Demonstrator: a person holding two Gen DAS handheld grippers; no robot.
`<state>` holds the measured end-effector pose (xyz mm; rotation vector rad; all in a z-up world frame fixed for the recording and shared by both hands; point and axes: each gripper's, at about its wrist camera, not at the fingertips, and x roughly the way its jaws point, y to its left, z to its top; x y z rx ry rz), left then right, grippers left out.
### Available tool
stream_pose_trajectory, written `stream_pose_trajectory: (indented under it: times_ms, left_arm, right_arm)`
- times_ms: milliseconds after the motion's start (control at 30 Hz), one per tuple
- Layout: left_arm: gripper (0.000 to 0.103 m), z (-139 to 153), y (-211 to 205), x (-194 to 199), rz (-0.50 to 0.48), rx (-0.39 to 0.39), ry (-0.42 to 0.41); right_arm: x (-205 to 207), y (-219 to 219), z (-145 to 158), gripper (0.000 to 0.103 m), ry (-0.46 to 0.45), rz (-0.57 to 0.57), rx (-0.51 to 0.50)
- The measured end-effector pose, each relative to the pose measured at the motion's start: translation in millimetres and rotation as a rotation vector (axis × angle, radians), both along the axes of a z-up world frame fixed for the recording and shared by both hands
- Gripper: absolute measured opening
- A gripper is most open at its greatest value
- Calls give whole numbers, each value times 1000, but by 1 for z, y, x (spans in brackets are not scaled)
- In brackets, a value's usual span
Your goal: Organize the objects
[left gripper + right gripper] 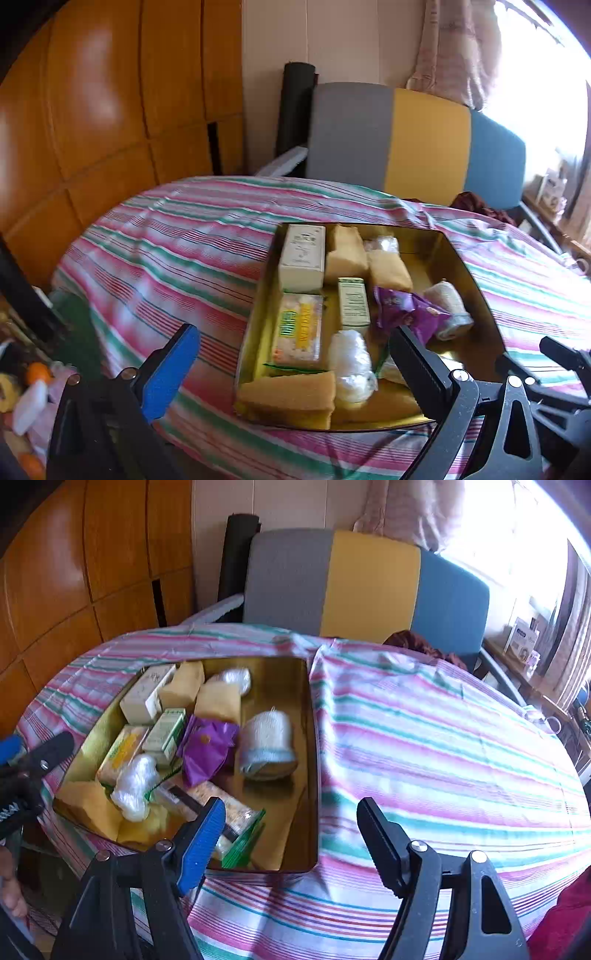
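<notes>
Cloth: stripes of pink, green, white, thin red lines. Tin: gold inside. Packet in it: purple. Roll: off-white, pale blue band at base. Sponge: tan-yellow. Small carton: white and green, print possibly text, too blurred. Chair back: grey, yellow, blue panels.

A shiny gold metal tin sits on the surface's striped woven cloth, which looks matt and lightly creased. Inside lie porous yellow sponges, matt cardboard boxes, a crinkly glossy purple wrapper, clear plastic bags and a rough white bandage roll. Behind, glossy varnished wood panels catch the light beside a matt fabric chair back.
</notes>
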<state>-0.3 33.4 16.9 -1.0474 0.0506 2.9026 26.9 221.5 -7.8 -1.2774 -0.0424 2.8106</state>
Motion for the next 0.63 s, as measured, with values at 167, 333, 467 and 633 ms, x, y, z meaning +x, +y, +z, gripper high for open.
stream_pose_trajectory:
  times_ms: [167,333,467,633]
  left_arm:
    - [103,1,-3,8,14,-15,5]
    - [103,-1,-6,12,12,-9,-5]
    - [103,-1,-7,15,17,-1,12]
    - [103,0,-9,13,26,8,12]
  right_arm:
    - [0,-4,-6,75,8,2,-2]
    - [0,-4,-6,75,14,-4,-4]
    - [0,-7,-4,75,18,2,-2]
    - [-3,-11,1,75,29,19,3]
